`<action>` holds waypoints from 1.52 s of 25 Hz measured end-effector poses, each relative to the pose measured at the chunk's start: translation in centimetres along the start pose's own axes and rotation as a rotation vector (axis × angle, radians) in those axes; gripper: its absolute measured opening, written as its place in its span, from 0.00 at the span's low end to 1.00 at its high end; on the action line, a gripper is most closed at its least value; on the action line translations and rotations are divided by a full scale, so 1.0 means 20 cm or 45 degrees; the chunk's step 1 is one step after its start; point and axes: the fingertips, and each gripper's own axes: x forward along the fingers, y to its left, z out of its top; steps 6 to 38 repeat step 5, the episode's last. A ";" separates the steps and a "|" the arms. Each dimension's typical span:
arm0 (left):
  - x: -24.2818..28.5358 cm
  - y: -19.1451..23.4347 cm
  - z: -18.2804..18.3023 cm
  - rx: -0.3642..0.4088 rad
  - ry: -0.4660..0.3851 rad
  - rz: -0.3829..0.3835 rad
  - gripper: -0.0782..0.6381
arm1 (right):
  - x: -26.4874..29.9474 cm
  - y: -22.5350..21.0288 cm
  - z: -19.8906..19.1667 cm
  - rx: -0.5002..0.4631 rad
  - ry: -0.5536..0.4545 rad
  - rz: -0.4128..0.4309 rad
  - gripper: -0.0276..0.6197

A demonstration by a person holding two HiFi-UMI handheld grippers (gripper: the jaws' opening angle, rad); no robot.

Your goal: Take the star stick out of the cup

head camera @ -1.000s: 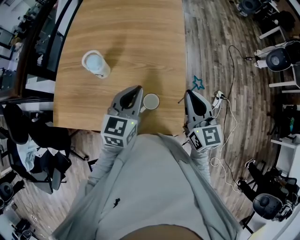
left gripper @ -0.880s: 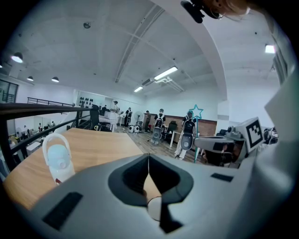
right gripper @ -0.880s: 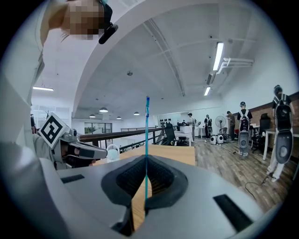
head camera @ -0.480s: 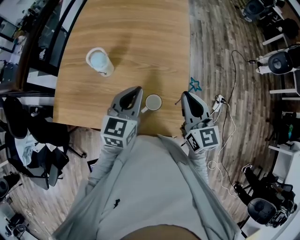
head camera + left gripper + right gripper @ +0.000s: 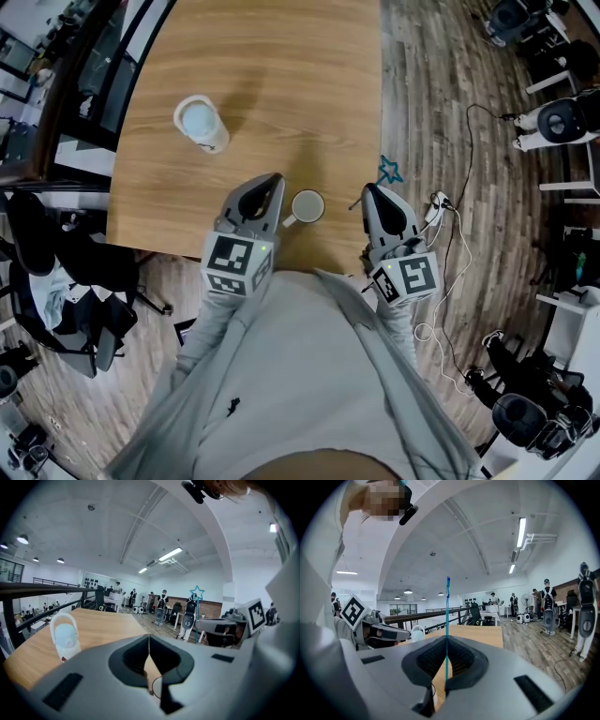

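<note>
A small white cup (image 5: 307,205) stands near the front edge of the wooden table (image 5: 281,75), its handle turned toward my left gripper (image 5: 272,180). That gripper's jaws meet in a thin line, and the cup's rim (image 5: 157,689) shows just under them. I cannot tell whether they pinch the handle. My right gripper (image 5: 368,192) hovers at the table's right front corner, clear of the cup, shut on the thin teal star stick (image 5: 447,616). The stick's star (image 5: 390,170) sticks out past the table's right edge and also shows in the left gripper view, where the star (image 5: 197,593) rises above the right gripper (image 5: 220,626).
A white bottle with a loop handle (image 5: 201,123) stands at the table's left. Cables (image 5: 450,244) trail over the plank floor on the right. A dark chair (image 5: 56,262) sits by the table's left front corner. People and machines stand far off in the hall.
Only the head view has shifted a little. Both grippers, the cup and the star stick stand as they did.
</note>
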 end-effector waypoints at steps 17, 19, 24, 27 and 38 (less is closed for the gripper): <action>0.00 0.01 0.01 -0.003 -0.001 0.003 0.14 | 0.01 0.00 0.01 0.001 0.003 0.002 0.07; 0.00 0.01 0.01 -0.003 -0.001 0.003 0.14 | 0.01 0.00 0.01 0.001 0.003 0.002 0.07; 0.00 0.01 0.01 -0.003 -0.001 0.003 0.14 | 0.01 0.00 0.01 0.001 0.003 0.002 0.07; 0.00 0.01 0.01 -0.003 -0.001 0.003 0.14 | 0.01 0.00 0.01 0.001 0.003 0.002 0.07; 0.00 0.01 0.01 -0.003 -0.001 0.003 0.14 | 0.01 0.00 0.01 0.001 0.003 0.002 0.07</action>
